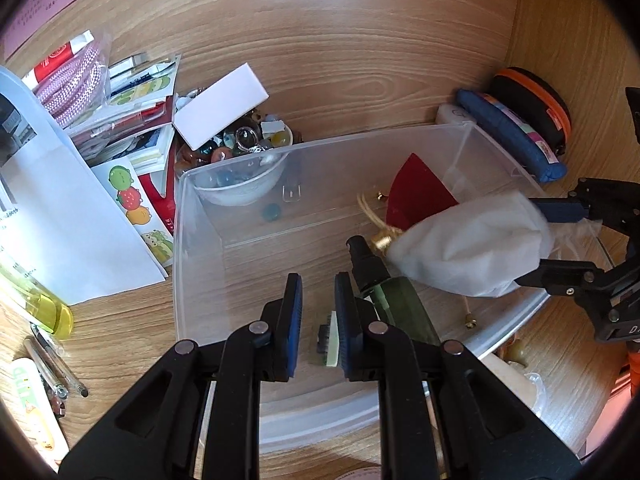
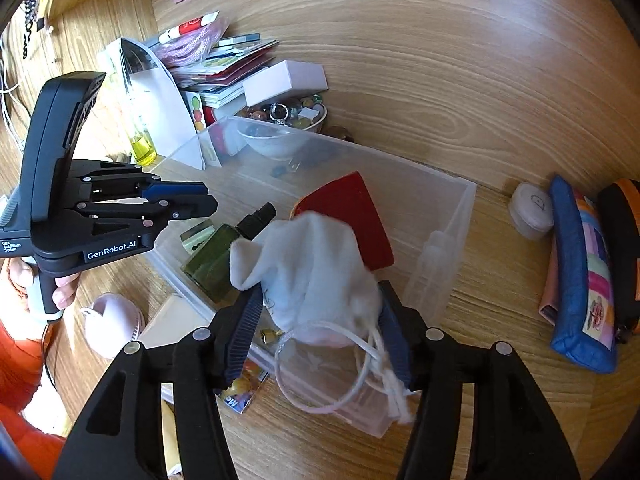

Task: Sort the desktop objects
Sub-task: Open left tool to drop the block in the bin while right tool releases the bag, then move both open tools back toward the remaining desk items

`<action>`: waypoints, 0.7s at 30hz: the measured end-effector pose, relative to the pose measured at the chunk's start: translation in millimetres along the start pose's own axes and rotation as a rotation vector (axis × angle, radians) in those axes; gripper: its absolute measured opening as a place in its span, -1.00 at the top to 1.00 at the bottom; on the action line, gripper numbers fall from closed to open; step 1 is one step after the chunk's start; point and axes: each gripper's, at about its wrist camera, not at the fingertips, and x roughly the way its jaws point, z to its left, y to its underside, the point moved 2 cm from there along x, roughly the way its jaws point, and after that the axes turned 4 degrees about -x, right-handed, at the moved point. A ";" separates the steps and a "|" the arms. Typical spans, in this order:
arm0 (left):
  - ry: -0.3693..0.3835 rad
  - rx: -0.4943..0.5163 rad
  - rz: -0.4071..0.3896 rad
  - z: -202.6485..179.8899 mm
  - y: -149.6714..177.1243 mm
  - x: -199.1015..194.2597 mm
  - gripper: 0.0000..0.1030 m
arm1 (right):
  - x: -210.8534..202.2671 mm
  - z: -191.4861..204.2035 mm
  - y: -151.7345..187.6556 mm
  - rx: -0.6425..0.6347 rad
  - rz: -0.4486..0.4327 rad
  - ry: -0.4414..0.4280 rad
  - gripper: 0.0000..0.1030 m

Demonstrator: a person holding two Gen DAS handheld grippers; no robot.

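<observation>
A clear plastic bin point(image 1: 200, 216) point(image 2: 452, 216) stands on the wooden desk. In it lie a green spray bottle point(image 1: 400, 304) point(image 2: 212, 256), a red pouch point(image 1: 416, 196) point(image 2: 360, 216) and a small comb-like piece point(image 1: 329, 336). My right gripper point(image 2: 320, 312) point(image 1: 532, 240) is shut on a white drawstring bag point(image 2: 320, 264) point(image 1: 472, 240) and holds it over the bin's right part. My left gripper point(image 1: 318, 300) point(image 2: 208, 200) is open and empty above the bin's near side.
A bowl of glass beads point(image 1: 244, 148) point(image 2: 288, 116), a white box point(image 1: 220, 104), papers and packets lie left of the bin. A blue pencil case point(image 1: 516, 136) point(image 2: 580, 280) and a black round case point(image 1: 532, 104) lie right. Pens point(image 1: 52, 364) and a yellow bottle point(image 1: 48, 308) lie near left.
</observation>
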 end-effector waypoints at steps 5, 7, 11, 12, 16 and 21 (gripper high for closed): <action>-0.002 0.009 -0.010 -5.6 0.4 -7.9 0.70 | -12.9 4.5 3.2 -0.018 -0.015 0.033 -0.11; -0.002 0.011 -0.016 -7.9 1.0 -12.7 0.69 | -18.8 5.2 4.8 -0.021 -0.022 0.042 -0.20; -0.013 0.017 -0.031 -11.7 3.8 -23.5 0.47 | -30.4 12.6 10.3 -0.038 -0.033 0.041 -0.42; -0.020 0.017 -0.038 -12.6 4.6 -26.8 0.31 | -32.6 15.6 11.8 -0.049 -0.035 0.051 -0.42; -0.048 0.028 -0.076 -17.6 8.1 -44.5 -0.07 | -44.8 29.0 16.7 -0.090 -0.052 0.084 -0.42; -0.077 0.044 -0.128 -25.9 13.3 -71.6 -0.30 | -64.0 40.6 23.0 -0.110 -0.085 0.105 -0.44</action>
